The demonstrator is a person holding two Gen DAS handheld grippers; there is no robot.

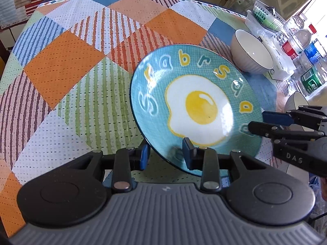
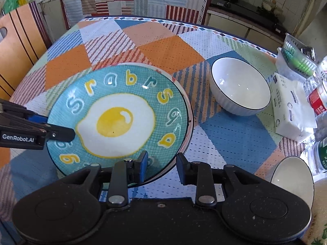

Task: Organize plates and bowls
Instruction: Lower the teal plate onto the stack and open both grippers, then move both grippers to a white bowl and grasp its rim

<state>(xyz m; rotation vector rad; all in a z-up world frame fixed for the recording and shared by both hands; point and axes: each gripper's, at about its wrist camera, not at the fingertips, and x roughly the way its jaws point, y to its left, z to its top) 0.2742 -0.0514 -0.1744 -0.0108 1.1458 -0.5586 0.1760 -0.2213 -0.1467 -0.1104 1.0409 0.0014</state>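
A teal plate [image 1: 196,102] printed with a fried egg and letters is tilted above the patchwork tablecloth. My left gripper [image 1: 165,155] is shut on its near rim, one pad above and one below. In the right wrist view the plate [image 2: 122,118] lies over a second plate's pale rim [image 2: 189,106]. My right gripper [image 2: 162,164] stands open, the rim between its fingers with a gap to the right pad. A white bowl [image 2: 241,89] stands upright to the right. Another white bowl [image 2: 292,177] sits tilted at the near right.
A tissue pack [image 2: 292,110], several plastic bottles [image 2: 318,100] and a clear basket [image 2: 296,55] crowd the table's right edge. A wooden chair back [image 2: 18,40] stands at the left. The tablecloth [image 1: 71,61] stretches away on the far and left side.
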